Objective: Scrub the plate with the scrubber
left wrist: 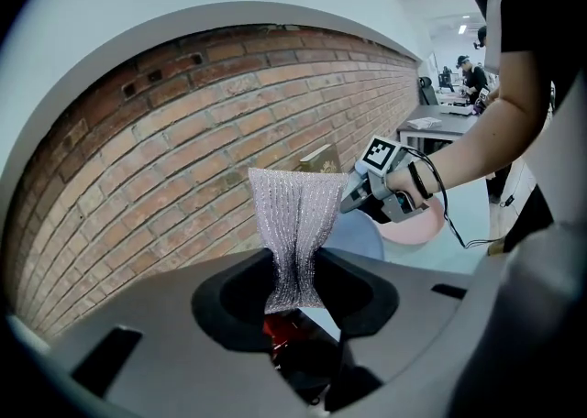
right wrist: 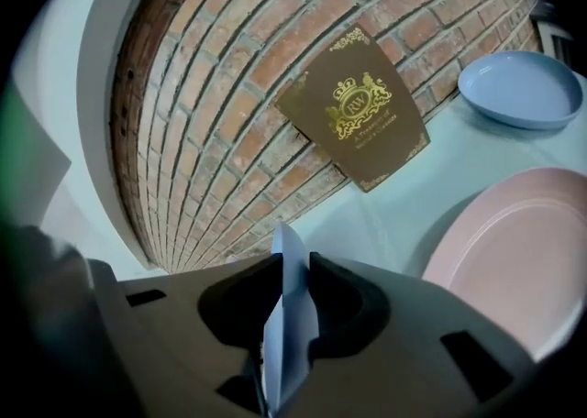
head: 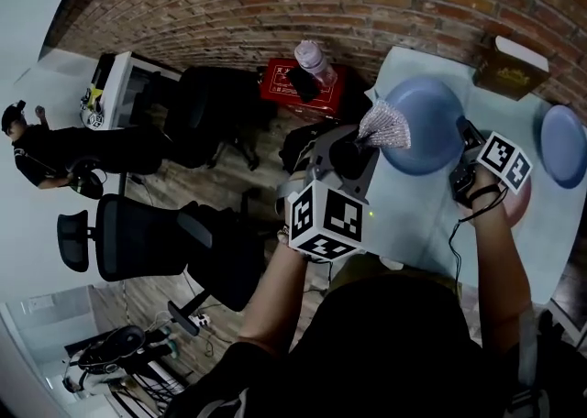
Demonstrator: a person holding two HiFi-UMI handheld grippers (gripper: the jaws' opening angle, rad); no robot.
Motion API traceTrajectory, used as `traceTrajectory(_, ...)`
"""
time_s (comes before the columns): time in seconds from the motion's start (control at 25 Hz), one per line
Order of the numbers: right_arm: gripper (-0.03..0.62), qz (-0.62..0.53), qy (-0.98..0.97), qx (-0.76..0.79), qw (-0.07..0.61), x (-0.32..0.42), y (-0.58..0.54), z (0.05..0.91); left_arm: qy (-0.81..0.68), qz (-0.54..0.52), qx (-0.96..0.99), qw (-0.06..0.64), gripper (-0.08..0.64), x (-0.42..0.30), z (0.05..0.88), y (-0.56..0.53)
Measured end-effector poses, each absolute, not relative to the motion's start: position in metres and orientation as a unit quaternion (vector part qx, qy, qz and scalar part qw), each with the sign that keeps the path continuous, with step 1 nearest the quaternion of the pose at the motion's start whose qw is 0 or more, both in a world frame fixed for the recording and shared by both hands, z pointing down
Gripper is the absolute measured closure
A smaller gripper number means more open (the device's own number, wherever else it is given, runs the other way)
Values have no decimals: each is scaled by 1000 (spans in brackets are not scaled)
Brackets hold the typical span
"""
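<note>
Left gripper (left wrist: 293, 297): I've pinched the mesh scrubber (left wrist: 292, 210); its lower end is hidden.
Right gripper (right wrist: 290, 320): clamps the blue plate (head: 426, 123) by its rim, beside the scrubber; contact unclear.
Pink plate (right wrist: 514, 260): cut off.

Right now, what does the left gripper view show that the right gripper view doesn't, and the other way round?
Only the left gripper view: the silvery mesh scrubber pinched in the left gripper, and the right gripper seen from outside.
Only the right gripper view: a second round blue plate lying flat on the pale table.
Both: the red brick wall, the brown box with gold print, the round pink plate, and the round blue plate that the right gripper holds by its rim.
</note>
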State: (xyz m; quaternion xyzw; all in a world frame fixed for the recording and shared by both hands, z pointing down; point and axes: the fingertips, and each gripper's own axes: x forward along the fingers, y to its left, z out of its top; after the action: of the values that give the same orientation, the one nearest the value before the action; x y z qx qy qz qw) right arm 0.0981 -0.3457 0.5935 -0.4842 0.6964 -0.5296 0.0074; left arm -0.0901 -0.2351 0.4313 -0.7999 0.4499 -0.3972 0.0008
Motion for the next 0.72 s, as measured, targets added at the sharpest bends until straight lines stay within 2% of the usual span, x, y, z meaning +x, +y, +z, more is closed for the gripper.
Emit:
traceTrajectory(0.2, 489, -539, 673, -506, -1, 100, -347, 608, 460, -397, -794, -10, 408, -103, 438, -231)
traceTrajectory(0.36, 485, -509, 671, -537, -51, 105, -348, 614, 466, -395, -792, -18, 409, -111, 441, -228)
traceTrajectory(0.48, 399, -501, 677, -535, -72, 104, -345, 616, 472, -392, -790, -20, 408, -115, 439, -228)
traceTrajectory(0.72, 388, -496, 679, -536, -77, 107, -335, 612, 474, -391, -789, -16, 407, -118, 437, -225)
